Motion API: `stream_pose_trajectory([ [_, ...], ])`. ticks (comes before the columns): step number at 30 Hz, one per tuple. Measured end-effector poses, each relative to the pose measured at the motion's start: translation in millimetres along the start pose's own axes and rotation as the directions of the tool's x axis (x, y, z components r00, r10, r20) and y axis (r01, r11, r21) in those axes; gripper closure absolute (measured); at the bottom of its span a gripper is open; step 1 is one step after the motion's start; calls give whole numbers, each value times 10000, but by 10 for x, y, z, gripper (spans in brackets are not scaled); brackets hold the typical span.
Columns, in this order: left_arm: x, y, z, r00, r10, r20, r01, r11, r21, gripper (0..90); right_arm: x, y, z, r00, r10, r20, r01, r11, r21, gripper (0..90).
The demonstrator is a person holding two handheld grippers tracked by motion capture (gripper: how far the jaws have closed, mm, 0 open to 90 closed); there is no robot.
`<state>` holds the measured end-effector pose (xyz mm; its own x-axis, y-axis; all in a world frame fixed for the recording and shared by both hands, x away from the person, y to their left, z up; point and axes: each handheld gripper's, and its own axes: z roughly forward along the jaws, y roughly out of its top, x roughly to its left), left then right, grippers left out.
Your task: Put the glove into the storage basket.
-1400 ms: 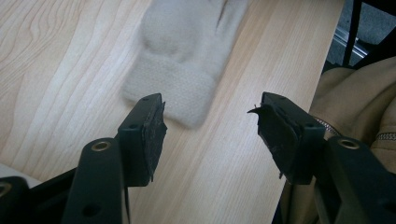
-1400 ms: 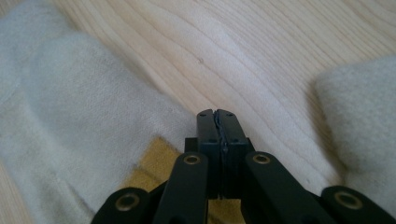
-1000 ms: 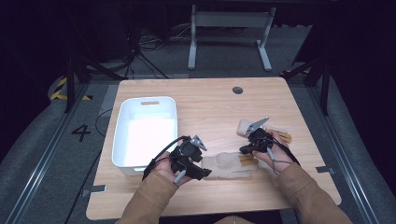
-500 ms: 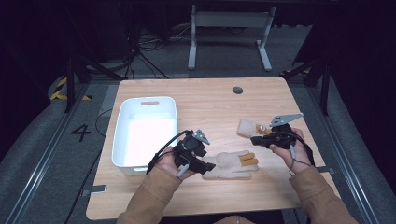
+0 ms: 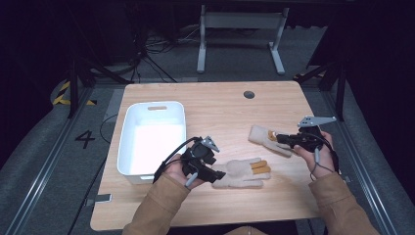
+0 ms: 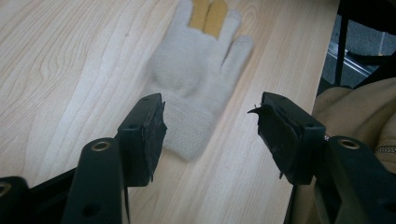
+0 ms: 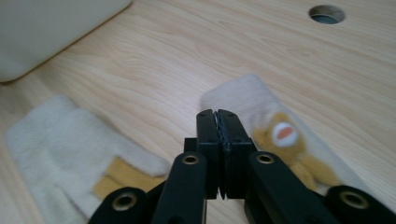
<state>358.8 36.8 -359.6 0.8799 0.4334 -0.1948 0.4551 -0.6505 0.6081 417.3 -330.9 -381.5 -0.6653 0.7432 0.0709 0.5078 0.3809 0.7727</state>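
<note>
Bin, white, sits at the left of the table, long side running away from the person.

Left tongs are just right of the bin's near corner, low over the table and pointing right. Jaws are spread and pinch nothing. In the left gripper view the left glove's knit cuff lies flat between them. It sits closer to one jaw, whose pad overlaps the cuff edge; can't tell if that pad touches. The other pad is clear of the cuff, with bare wood in the gap.

Left glove lies flat near the table's front edge, cuff toward the left tongs and fingers pointing right. It is cream, with the two middle fingers orange-yellow.

Right glove lies right of the left glove and farther from the person, apart from it. Cream too, flat on the wood and angled, with an orange figure on it near its right end.

Right tongs are at the right glove's right end, pointing left and held above it. In the right gripper view the jaws stand almost pressed together with only a hairline gap. They have just been opening, and nothing is between them. The figure on the glove sits just beside the tips; whether the tips touch the fabric I can't tell.

Cable hole is in the far part of the table, well clear of both gloves.
</note>
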Motion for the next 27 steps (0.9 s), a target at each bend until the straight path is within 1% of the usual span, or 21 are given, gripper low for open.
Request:
stream_pose_trajectory([
  [2, -6, -19, -16, 10000, -35, -31, 35, 10000, -30, 414, -39, -5, -2, 9993, -6, 376, 7, 10000, -5, 826],
  [3, -9, -30, -25, 10000, -23, -68, 24, 10000, 13, 415, -81, -6, 3, 9989, 61, 463, -61, 10000, -8, 807],
  [4, -12, -41, -32, 9999, -86, -79, 86, 10000, 1, 415, -81, -6, 3, 9989, 61, 463, -61, 10000, -8, 807],
  [5, -12, -52, -40, 9999, -123, -94, 123, 9999, -28, 414, -114, -1, 17, 9980, 53, 625, -58, 10000, 70, 788],
  [6, -14, -62, -50, 9998, -170, -107, 170, 9999, -21, 414, -114, -1, 17, 9980, 53, 625, -58, 10000, 70, 788],
  [7, -18, -84, -65, 9997, -203, -164, 203, 9998, -9, 414, -143, 9, 34, 9968, 56, 792, -68, 9999, 142, 775],
  [9, -15, -94, -74, 9997, -177, -187, 176, 9998, -15, 414, -174, 21, 51, 9964, 60, 844, -83, 9996, 271, 763],
  [11, -21, -121, -87, 9993, -297, -215, 297, 9996, -14, 414, -189, 27, 58, 9959, 35, 908, -66, 9994, 344, 753],
  [12, -21, -135, -90, 9993, -281, -257, 281, 9996, 24, 414, -206, 32, 73, 9960, 92, 889, -135, 9988, 472, 736],
  [13, -30, -151, -92, 9990, -361, -263, 362, 9993, 54, 414, -225, 37, 91, 9968, 160, 784, -216, 9973, 703, 726],
  [17, -44, -205, -118, 9985, -422, -351, 426, 9990, 112, 415, -293, 59, 139, 9950, 51, 1001, -177, 9920, 1253, 696],
  [18, -46, -216, -124, 9983, -446, -368, 449, 9990, 81, 415, -310, 66, 150, 9948, 43, 1021, -176, 9914, 1298, 681],
  [19, -49, -228, -130, 9981, -475, -404, 479, 9988, 82, 414, -343, 77, 181, 9952, 102, 977, -264, 9858, 1659, 657],
  [20, -51, -251, -139, 9975, -541, -451, 547, 9984, 123, 414, -351, 79, 196, 9941, 39, 1084, -235, 9834, 1799, 647],
  [21, -51, -251, -139, 9975, -541, -451, 547, 9984, 123, 414, -351, 79, 196, 9941, 39, 1084, -235, 9834, 1799, 647],
  [22, -51, -262, -145, 9974, -540, -473, 547, 9984, 147, 414, -363, 82, 210, 9934, -12, 1146, -212, 9808, 1941, 633],
  [23, -56, -276, -148, 9970, -614, -478, 620, 9980, 128, 414, -392, 84, 248, 9921, -134, 1251, -147, 9752, 2208, 612],
  [25, -60, -303, -158, 9966, -643, -512, 652, 9977, 171, 414, -420, 95, 284, 9914, -277, 1279, -38, 9708, 2397, 585],
  [27, -65, -346, -171, 9955, -758, -571, 768, 9969, 160, 413, -434, 110, 332, 9921, -418, 1180, 99, 9658, 2589, 571],
])
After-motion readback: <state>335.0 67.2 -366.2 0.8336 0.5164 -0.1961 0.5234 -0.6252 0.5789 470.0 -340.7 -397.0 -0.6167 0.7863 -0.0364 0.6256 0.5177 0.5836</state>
